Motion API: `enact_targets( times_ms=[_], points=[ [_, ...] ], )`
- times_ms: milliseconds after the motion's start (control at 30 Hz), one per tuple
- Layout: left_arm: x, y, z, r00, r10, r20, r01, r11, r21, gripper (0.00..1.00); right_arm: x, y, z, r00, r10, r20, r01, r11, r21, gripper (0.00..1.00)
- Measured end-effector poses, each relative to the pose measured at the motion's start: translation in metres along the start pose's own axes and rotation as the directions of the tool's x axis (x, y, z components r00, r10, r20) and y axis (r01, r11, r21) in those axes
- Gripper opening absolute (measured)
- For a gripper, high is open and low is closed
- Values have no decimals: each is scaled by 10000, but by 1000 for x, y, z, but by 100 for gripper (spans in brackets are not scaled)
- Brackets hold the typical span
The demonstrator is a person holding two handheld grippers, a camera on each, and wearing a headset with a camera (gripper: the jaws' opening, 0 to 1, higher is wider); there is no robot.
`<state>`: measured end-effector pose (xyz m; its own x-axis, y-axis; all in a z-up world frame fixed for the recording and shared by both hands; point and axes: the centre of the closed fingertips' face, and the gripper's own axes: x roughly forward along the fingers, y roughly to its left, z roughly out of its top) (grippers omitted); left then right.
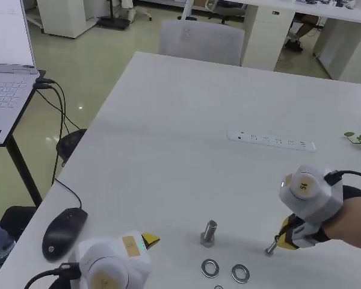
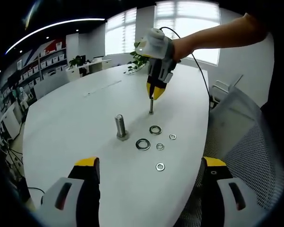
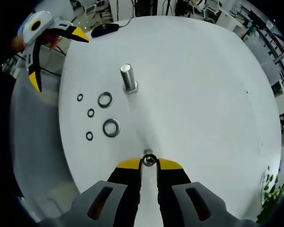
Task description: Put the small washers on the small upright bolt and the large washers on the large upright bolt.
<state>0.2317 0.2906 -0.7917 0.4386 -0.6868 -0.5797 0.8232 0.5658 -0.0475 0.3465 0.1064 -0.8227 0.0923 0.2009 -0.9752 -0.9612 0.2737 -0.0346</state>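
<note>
**Tool state.** The right gripper (image 3: pixel 149 163) has its jaws pressed together on the small bolt (image 2: pixel 151 105), pinching it near the top. The bolt stands upright with its lower end on the white table (image 1: pixel 168 138), near the large bolt (image 1: pixel 209 233), which stands free and apart from it. The left gripper (image 2: pixel 150 163) has its jaws spread wide and grips nothing. It hovers over the near table edge, short of the washers.

**Step in hand (judged).** The right gripper appears to be steadying the small bolt upright so that it can take washers. To do this well:
- The shank should be held vertical, with its foot flat on the table.
- A pinch at the top blocks a washer's path, so the grip should move lower or be released once the bolt stands alone.
- The left gripper should narrow its jaws before descending and take a washer by its rim, since flat rings on a smooth top are likely to slide.
- The approach should stay clear of the large bolt, which a knock could topple.

**Count.**
- Large bolt: one.
- Small bolt: one.
- Large washers (image 2: pixel 143 144): two, lying flat just in front of the bolts.
- Small washers (image 2: pixel 160 166): three, lying flat beside the large ones on the side nearer the table edge.

Neither bolt carries a washer, so all five remain to be placed.
</note>
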Motion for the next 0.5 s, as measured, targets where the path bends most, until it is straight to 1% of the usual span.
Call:
enact_targets(
  times_ms=[67,233,300,400,500],
  points=[
    [1,-1,-2,10000,-27,-91,27,10000,-9,88,3,0,-1,10000,31,-10,-31,10000,29,12],
    [1,-6,-4,9999,-111,-25,111,9999,81,86,9,1,-4,9999,137,26,-138,9999,54,12],
    [1,-7,-7,9998,-126,-140,126,9999,12,87,12,1,-5,9999,154,13,-154,9999,40,12],
    [2,-8,-10,9997,-137,-212,137,9999,9,86,15,3,-6,9997,243,-7,-243,9997,29,12],
    [1,-10,-11,9997,-169,-177,170,9998,50,86,21,4,-7,9996,259,-87,-259,9996,-53,12]
  ],
)
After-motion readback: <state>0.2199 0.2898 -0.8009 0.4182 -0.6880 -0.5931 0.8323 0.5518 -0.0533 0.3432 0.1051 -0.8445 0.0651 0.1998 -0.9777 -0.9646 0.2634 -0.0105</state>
